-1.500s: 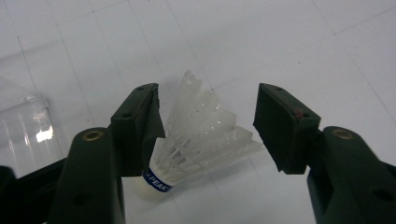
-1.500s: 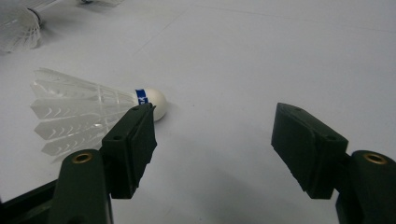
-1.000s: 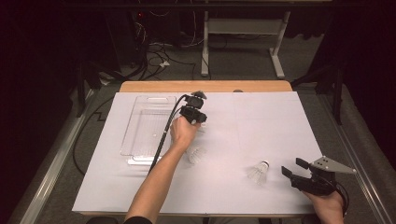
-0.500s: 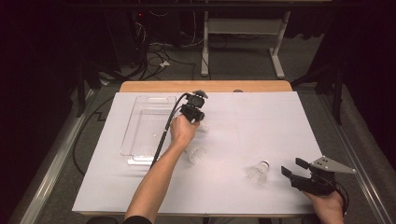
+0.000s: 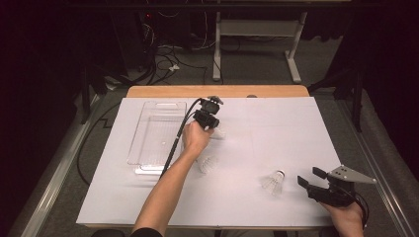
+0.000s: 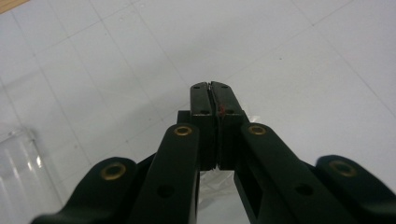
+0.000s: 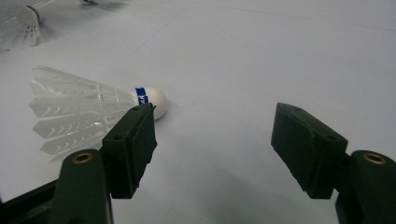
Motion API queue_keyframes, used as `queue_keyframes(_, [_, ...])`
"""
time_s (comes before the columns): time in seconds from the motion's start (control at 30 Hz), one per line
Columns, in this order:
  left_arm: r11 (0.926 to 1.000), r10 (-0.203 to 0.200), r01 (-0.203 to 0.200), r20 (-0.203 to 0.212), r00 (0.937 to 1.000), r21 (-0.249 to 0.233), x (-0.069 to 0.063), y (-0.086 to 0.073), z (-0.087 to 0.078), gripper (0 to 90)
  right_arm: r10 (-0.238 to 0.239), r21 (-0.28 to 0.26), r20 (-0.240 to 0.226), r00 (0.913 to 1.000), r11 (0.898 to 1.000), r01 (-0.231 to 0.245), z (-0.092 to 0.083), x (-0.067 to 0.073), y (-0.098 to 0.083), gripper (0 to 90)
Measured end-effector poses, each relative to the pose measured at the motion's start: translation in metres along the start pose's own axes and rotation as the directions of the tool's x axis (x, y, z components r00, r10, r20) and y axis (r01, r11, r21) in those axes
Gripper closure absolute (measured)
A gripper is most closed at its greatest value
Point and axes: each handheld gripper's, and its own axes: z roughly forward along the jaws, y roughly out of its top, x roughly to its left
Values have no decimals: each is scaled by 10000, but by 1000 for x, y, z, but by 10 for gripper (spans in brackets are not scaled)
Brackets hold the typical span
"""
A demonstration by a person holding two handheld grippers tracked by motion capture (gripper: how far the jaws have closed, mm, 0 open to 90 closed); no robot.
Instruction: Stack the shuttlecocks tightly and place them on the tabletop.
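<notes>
My left claw [image 6: 214, 91] is closed tight, pads meeting, beside the far shuttle [image 5: 220, 132] right of the tray [image 5: 143, 123]. A sliver of white shows past the jaws, but I cannot tell whether a feather is pinched. If only a vane tip is caught, I judge it could tear, bend or slip out on lifting, since the skirt is thin, springy and light.

My right claw [image 7: 215, 116] is open wide. The near shuttle [image 7: 93, 114] lies on its side just off one jaw, not between them. Closing here would likely nudge it and roll it away on its round cork.

The near shuttle has white ribbed feathers, a blue band and a smooth cork. The tray is clear, hard plastic. The mid shuttle [image 5: 208, 164] lies by my left forearm, which could sweep it.
</notes>
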Motion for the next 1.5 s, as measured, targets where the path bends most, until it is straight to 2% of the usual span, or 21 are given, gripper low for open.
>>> queue_keyframes(0.07, [10000,-52,52,-4,10000,-51,0,1,1,889,12,10,-2,10000,10000,-12,0,0,0,310])
queue_keyframes(0.13, [9999,119,-119,-132,9998,-5,-1,2,1,889,-3,5,-6,10000,10000,3,0,0,0,310])
queue_keyframes(0.23, [9996,259,-260,-86,9996,-80,-4,5,0,889,21,15,-5,10000,10000,-21,0,0,0,310])
queue_keyframes(0.37, [9977,680,-680,-215,9975,-9,-12,7,4,889,-21,7,-14,10000,10000,21,0,0,0,310])
queue_keyframes(0.63, [9953,962,-963,195,9952,55,-20,7,11,880,-10,-3,-22,10000,10000,10,0,0,0,310])
queue_keyframes(0.83, [9923,1220,-1225,288,9921,176,-27,6,16,879,-43,-10,-2,10000,10000,43,0,0,0,310])
queue_keyframes(1.2, [9952,962,-967,311,9949,134,-22,5,19,853,-31,13,11,10000,10000,31,-1,0,0,310])
queue_keyframes(1.5, [9974,723,-726,600,9956,37,-20,6,20,779,-56,28,25,10000,10000,56,0,0,0,310])
